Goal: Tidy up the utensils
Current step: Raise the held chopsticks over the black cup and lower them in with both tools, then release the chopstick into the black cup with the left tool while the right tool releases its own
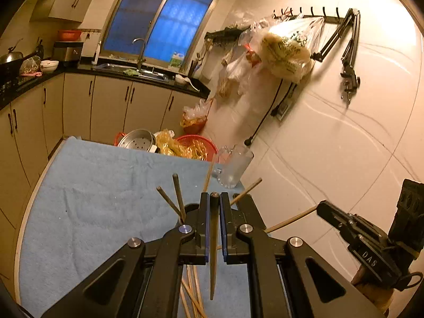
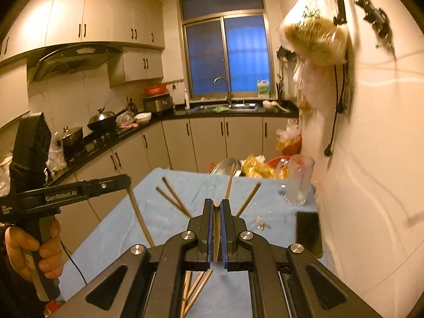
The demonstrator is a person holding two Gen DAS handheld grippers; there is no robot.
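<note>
My left gripper (image 1: 214, 198) is shut on a dark brown chopstick (image 1: 214, 238) that hangs point down above the blue towel (image 1: 92, 198). My right gripper (image 2: 216, 205) is shut on a lighter wooden chopstick (image 2: 217, 228), also lifted. In the right wrist view the left gripper (image 2: 127, 179) shows at the left with its chopstick (image 2: 140, 217). The right gripper (image 1: 322, 208) shows at the right of the left wrist view. Several more chopsticks (image 2: 172, 197) lie fanned on the towel. A clear glass cup (image 2: 299, 182) stands at the towel's far right, by the wall.
A dark flat phone-like object (image 2: 308, 233) lies near the wall by the cup. Small scraps (image 2: 261, 225) lie on the towel. Beyond the table are a metal steamer pot (image 1: 137, 140), yellow bags and a red basket (image 1: 198, 145). The tiled wall (image 1: 344, 145) is close on the right.
</note>
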